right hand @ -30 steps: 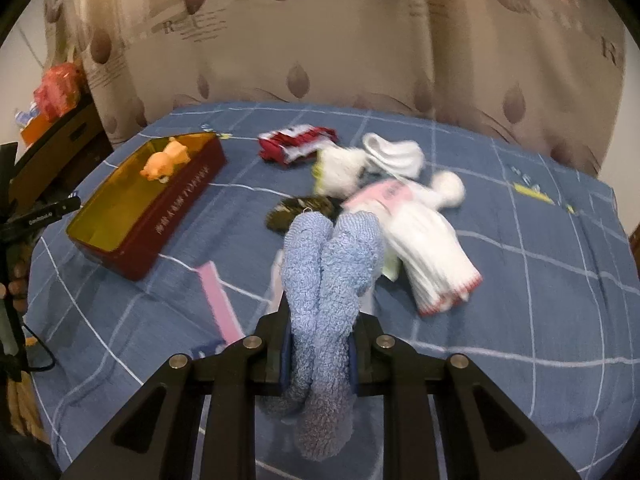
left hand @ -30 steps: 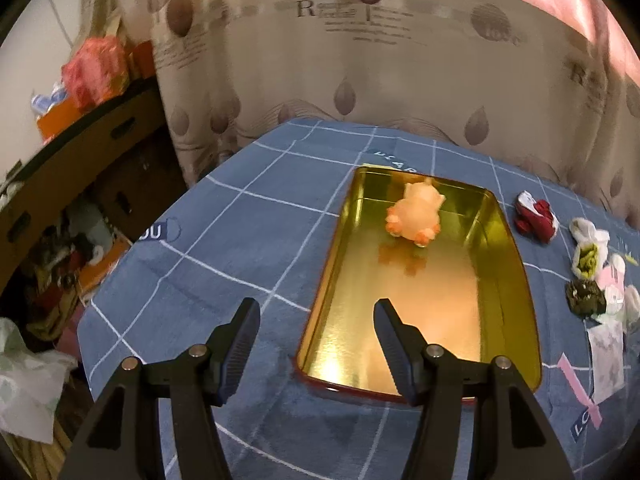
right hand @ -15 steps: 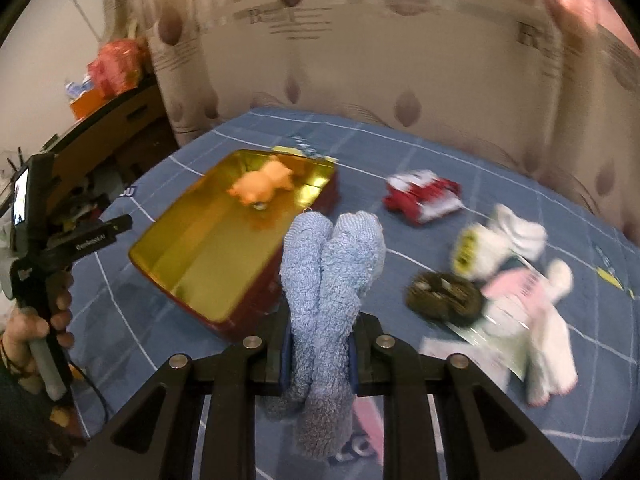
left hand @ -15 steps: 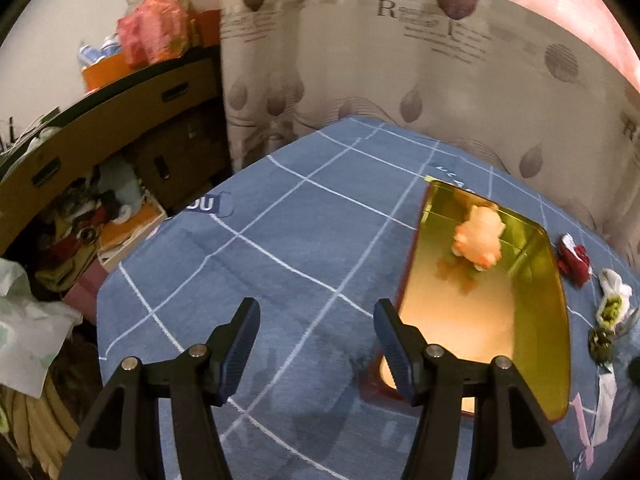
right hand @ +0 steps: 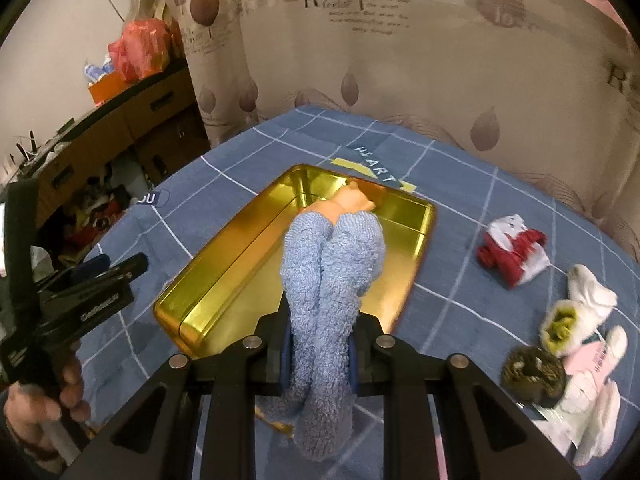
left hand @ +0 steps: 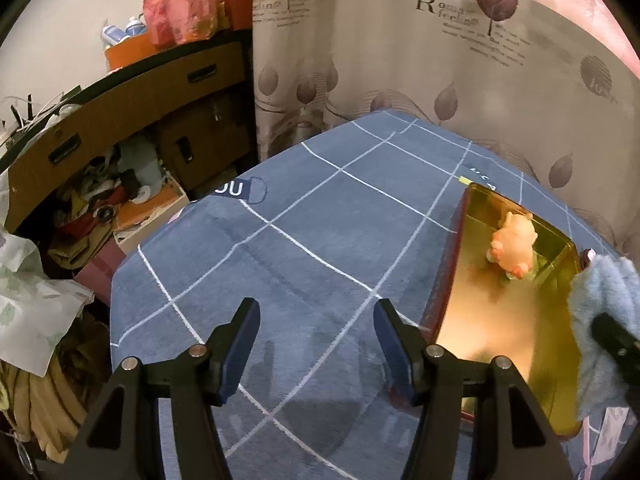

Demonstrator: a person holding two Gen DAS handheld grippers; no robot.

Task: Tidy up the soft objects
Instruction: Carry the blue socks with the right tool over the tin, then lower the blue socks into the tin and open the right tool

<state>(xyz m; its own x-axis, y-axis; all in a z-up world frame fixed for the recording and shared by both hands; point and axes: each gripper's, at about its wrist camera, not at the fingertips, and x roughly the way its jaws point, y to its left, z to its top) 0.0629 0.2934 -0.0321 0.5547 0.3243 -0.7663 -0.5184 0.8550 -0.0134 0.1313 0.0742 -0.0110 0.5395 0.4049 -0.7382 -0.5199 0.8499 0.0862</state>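
Right wrist: blue sock [right hand: 332, 280] between tongs [right hand: 320, 354] (clamped)

Fuzzy blue sock [right hand: 332, 276] hangs above gold tin [right hand: 224, 276] holding orange toy [right hand: 352, 200].

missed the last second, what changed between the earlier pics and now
The right tongs, still shut on the blue socks, carried them from above the sock pile across to over the gold tin. The left tongs swung off the tin to the bare blue cloth beside it, still open and empty. The orange toy stayed in the tin; nothing was let go.
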